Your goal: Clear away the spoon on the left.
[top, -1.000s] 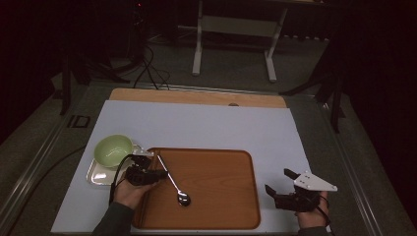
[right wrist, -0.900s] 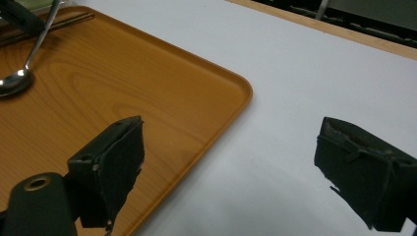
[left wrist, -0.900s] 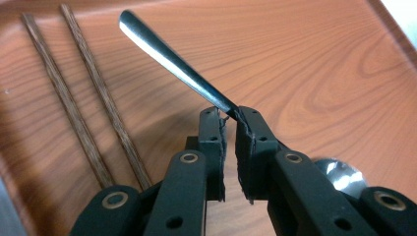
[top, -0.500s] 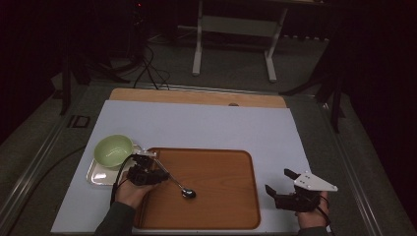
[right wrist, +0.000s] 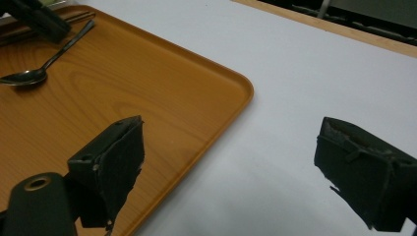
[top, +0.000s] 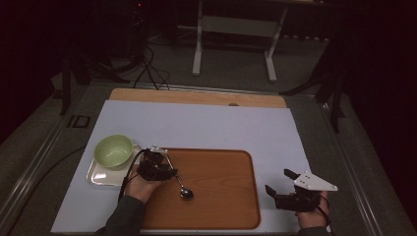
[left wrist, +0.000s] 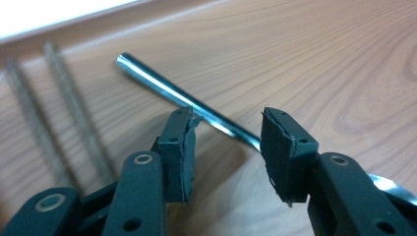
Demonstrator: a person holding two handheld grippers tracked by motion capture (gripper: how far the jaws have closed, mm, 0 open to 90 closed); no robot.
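Dark room, pale blue-white mat over a wooden surface (top: 196, 97), metal table legs at 12 o'clock beyond it. Left tool (top: 164, 169) sits at the left edge of the brown wooden rectangular tray (top: 216, 196), jaws parted a little, gripping nothing. In the left gripper view the thin shiny metal spoon (left wrist: 187, 103) lies flat on the tray with its handle crossing just behind the two jaw tips, not clamped; can't tell if a pad touches it. High view: spoon bowl at 5 o'clock of the left tool, handle running up toward 11 o'clock. Right tool (top: 282, 186) hovers over the mat just off the tray's right edge, at 3 o'clock of the spoon and well apart from it, jaws wide apart, empty. Pale green round bowl (top: 114, 151) sits on a small white square tray (top: 98, 177), at 10 o'clock of the left tool, just beside the brown tray's left edge.
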